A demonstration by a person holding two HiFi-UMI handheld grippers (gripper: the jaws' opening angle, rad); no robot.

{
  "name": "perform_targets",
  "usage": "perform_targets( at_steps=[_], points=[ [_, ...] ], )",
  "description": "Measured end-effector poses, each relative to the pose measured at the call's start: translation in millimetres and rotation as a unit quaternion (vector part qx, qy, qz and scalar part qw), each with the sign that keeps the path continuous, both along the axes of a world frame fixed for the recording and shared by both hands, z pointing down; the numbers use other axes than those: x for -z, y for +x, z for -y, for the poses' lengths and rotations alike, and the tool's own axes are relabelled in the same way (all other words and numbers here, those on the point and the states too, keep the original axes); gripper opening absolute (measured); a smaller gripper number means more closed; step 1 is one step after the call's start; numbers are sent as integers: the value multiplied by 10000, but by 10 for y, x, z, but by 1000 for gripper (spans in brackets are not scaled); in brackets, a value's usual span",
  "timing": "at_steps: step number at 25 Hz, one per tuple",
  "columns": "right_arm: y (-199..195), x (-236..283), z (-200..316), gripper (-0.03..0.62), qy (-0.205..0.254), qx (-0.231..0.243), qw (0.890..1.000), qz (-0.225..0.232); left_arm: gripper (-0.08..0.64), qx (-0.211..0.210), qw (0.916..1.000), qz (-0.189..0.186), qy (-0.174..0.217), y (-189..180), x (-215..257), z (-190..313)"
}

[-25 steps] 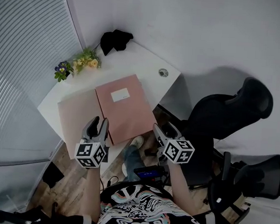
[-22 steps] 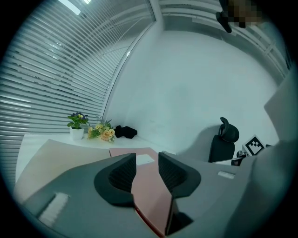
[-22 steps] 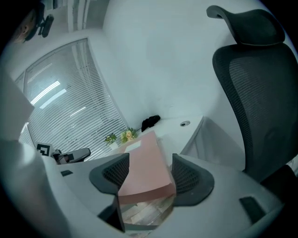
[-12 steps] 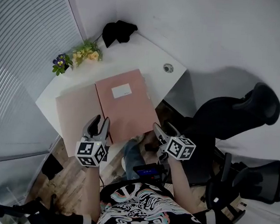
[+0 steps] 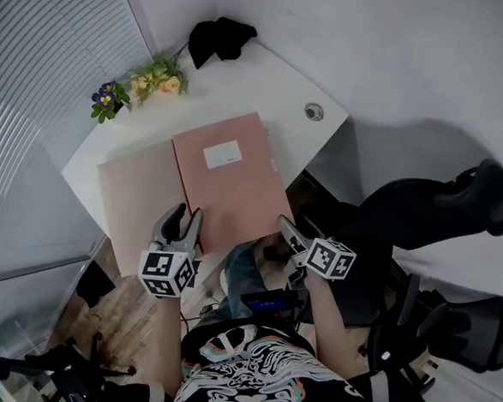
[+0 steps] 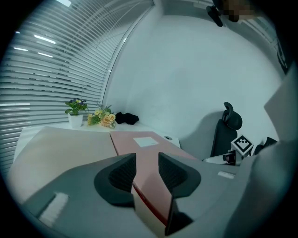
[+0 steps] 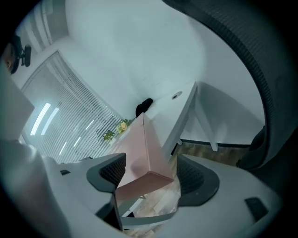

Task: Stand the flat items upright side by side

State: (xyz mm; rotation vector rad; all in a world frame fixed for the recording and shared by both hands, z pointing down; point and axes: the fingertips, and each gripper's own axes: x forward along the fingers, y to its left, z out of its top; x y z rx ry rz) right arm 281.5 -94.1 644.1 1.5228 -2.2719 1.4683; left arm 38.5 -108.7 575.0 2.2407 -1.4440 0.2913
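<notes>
- Bench [image 5: 268,90] in the corner carries both flat items: a pink box file [image 5: 231,186] with a white label, face up, and a paler folder [image 5: 135,201] lying flat just beside it on its left, edge against edge as far as I can tell.
- Neither stands upright yet, so I'd judge the task to be at its very start, with the first lift in hand.
- The box file's near end juts past the bench's front edge, and floor shows beneath its corner. That overhang looks to be why both grippers are set at the front, where fingers can get round the board.
- The left gripper [image 6: 147,158] has its fingers partly apart, with the file's near left corner poking into the gap. I see no pinch on it, so it reads as unclamped.
- The right gripper [image 7: 151,162] sits at the near right corner. Its fingers are wide and have just been opening further, and the corner lies between them with clear space either side, so nothing is held.
- One gripper per corner makes sense to me: a broad, stiff file would likely twist if tipped up from a single corner.
- Flowers [image 5: 157,77] and a black cloth [image 5: 220,37] sit well apart at the bench's far end, leaving bare top behind the files for standing them.
- The risk, as I see it, is that the file slides back on the smooth top as it tips.
</notes>
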Motion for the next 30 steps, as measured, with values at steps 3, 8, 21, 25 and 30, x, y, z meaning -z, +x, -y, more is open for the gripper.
perform_targets(
  at_steps=[3,8,21,25,30],
  points=[
    [-35,-46,11,334,-126,-122,9984,534,141,32,10000,7,-55,-16,-56,-7],
    [-114,-91,46,336,-208,-150,9938,1084,140,-13,10000,81,-53,8,-67,-7],
    [-125,-273,37,407,-434,-313,9830,1757,139,-120,9998,107,-76,50,-75,1],
    [-144,-278,41,399,-390,-267,9774,2059,137,-156,9998,101,-55,57,-66,-6],
    [-168,-291,67,443,-251,-125,9744,2229,137,-170,9998,30,-60,57,-64,5]
  ],
)
